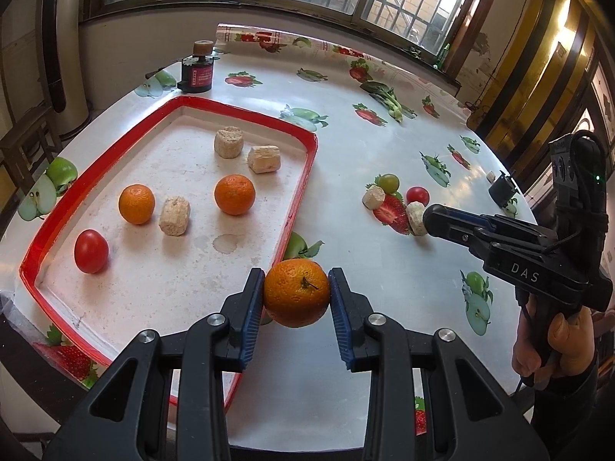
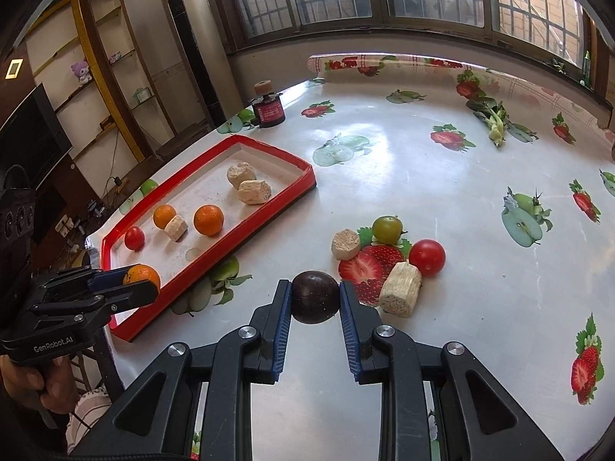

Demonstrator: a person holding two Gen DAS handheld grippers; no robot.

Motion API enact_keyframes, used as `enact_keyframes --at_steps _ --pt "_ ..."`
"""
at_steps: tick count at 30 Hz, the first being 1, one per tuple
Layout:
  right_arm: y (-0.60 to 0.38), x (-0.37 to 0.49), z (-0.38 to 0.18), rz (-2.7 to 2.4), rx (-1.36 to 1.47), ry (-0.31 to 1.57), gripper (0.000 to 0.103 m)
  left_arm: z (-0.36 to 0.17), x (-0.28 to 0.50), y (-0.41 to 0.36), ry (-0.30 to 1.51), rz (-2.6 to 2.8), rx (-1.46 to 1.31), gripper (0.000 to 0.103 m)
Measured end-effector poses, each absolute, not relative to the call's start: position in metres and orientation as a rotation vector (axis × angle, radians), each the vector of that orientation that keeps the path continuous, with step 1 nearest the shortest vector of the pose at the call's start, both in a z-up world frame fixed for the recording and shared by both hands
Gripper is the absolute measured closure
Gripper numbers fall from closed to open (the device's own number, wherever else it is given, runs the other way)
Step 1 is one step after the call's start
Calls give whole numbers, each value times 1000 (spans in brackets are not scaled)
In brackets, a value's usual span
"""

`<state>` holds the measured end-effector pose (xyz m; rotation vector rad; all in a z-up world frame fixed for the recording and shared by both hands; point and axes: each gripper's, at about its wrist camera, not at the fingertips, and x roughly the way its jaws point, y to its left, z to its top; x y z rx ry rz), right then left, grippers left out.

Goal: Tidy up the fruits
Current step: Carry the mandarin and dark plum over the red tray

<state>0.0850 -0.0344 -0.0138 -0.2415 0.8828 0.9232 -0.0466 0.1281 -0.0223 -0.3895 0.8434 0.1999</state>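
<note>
Transport is the step in hand, on both sides at once. The left gripper (image 1: 296, 296) has its jaws closed on an orange (image 1: 296, 292), pads pressing its two flanks, and holds it above the bench (image 1: 384, 153) just off the near right rim of the red tray (image 1: 303, 165). The right gripper (image 2: 315, 299) has its jaws clamped on a dark plum (image 2: 315, 297), held over the bare bench between the tray and a loose cluster of a green tomato (image 2: 387, 228), a red tomato (image 2: 426, 257) and two pale chunks (image 2: 399, 294). In the tray lie two oranges (image 1: 234, 194), a red tomato (image 1: 91, 250) and three pale chunks already. The next move, as I judge it, is to carry each fruit over the rim to a free patch of tray floor, lower it, and only then open the jaws; both fruits are round and may roll on release, so a low, gentle drop away from the rim suits.
</note>
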Motion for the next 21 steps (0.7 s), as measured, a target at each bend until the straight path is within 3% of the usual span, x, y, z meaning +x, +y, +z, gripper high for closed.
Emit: enact_keyframes --at_steps 21 --pt "34 59 -12 1045 -297 874 78 -28 -74 179 826 292 -456 72"
